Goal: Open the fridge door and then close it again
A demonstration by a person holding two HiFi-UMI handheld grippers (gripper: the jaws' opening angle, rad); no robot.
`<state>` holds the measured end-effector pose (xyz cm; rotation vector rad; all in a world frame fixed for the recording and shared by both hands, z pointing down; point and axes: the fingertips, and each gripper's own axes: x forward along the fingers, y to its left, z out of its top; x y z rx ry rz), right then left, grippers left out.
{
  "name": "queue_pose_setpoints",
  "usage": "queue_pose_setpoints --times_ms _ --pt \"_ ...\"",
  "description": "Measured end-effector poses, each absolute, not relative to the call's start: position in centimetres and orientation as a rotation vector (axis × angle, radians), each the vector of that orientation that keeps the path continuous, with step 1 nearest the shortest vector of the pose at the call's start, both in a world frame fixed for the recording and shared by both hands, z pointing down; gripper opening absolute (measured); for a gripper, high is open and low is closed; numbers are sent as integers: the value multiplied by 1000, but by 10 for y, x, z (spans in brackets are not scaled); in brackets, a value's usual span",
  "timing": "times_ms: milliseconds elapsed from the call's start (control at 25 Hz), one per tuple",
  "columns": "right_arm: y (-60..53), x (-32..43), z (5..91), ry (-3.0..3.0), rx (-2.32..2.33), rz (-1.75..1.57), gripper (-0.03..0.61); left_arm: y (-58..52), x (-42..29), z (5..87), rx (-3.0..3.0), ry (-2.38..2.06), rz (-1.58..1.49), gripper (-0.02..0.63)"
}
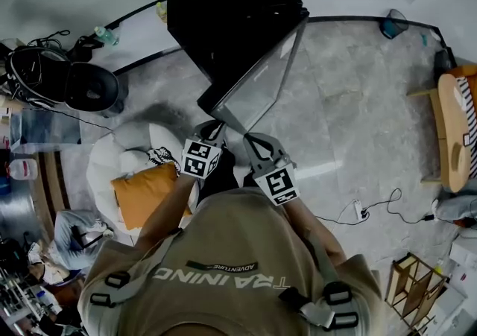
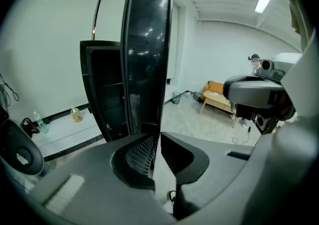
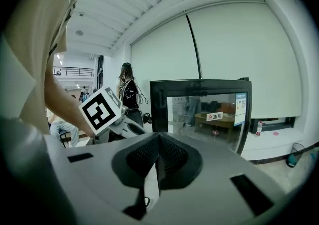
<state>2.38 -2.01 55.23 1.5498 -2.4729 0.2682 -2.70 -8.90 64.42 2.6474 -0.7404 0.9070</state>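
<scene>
Left gripper: your left gripper (image 1: 212, 130) (image 2: 154, 144) has its jaws drawn almost together, with only a thin slit between the pads and nothing in it. The tips sit right at the door's free edge. You can't tell whether they touch it.
Right gripper: your right gripper (image 1: 256, 141) (image 3: 158, 156) is closed down to a slit too, and empty. It's just beside the left one, pointing at the glass face and apart from it.
Fridge: the tall black fridge cabinet (image 1: 223, 7) (image 2: 102, 89) stands against the white wall ahead of you.
Door: the black-framed glass fridge door (image 1: 257, 77) (image 2: 147, 59) (image 3: 204, 114) is swung wide out toward you, free edge nearest the grippers. It shows edge-on in the left gripper view and face-on in the right gripper view.
Done: the opening looks finished, going by how far the door stands off the cabinet.
Remaining: the closing is not yet done, so call it roughly half way.
Next: neither gripper has a hold, so you'd likely push the free edge back toward the cabinet with the closed tips.
Risk: the tips could slide off the narrow edge or skid on the glass.
</scene>
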Motion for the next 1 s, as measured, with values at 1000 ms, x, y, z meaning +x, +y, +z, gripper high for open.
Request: queue_pose_setpoints --times_ms 1000 --pt "9 7 547 -2269 1783 323 -5 -70 -13 650 2640 -532 851 38"
